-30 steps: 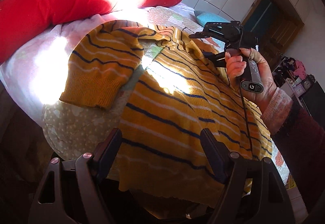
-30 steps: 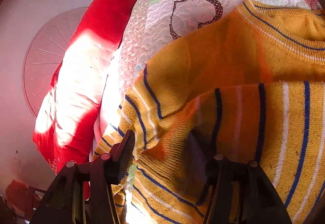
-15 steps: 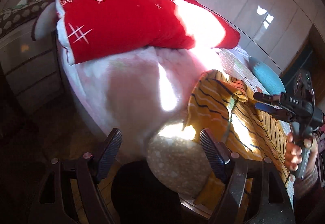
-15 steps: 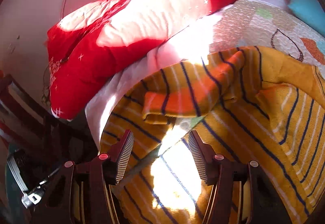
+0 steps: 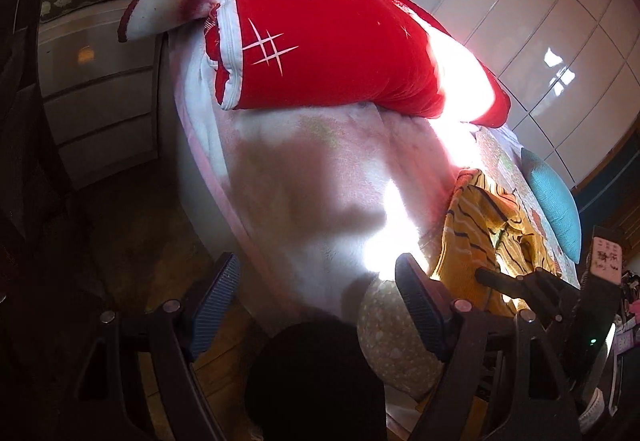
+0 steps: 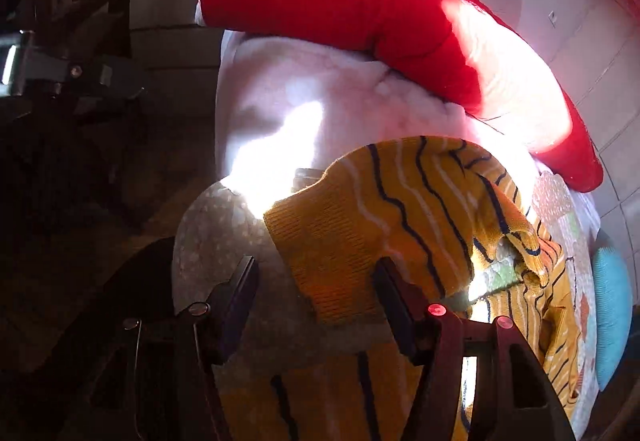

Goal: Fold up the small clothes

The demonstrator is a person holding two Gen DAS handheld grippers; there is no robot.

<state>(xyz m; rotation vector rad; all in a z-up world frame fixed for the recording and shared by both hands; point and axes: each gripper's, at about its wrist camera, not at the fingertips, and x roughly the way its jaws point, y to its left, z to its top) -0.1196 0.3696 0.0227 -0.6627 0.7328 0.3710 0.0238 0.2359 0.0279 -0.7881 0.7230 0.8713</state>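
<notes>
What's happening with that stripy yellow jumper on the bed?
A person is folding it with two hand-held grippers. The yellow striped sweater lies on the bed, one sleeve already folded across it. The right gripper hovers over the sleeve's cuff, jaws just narrowing, gripping nothing. The left gripper is open and empty, off the sweater.
</notes>
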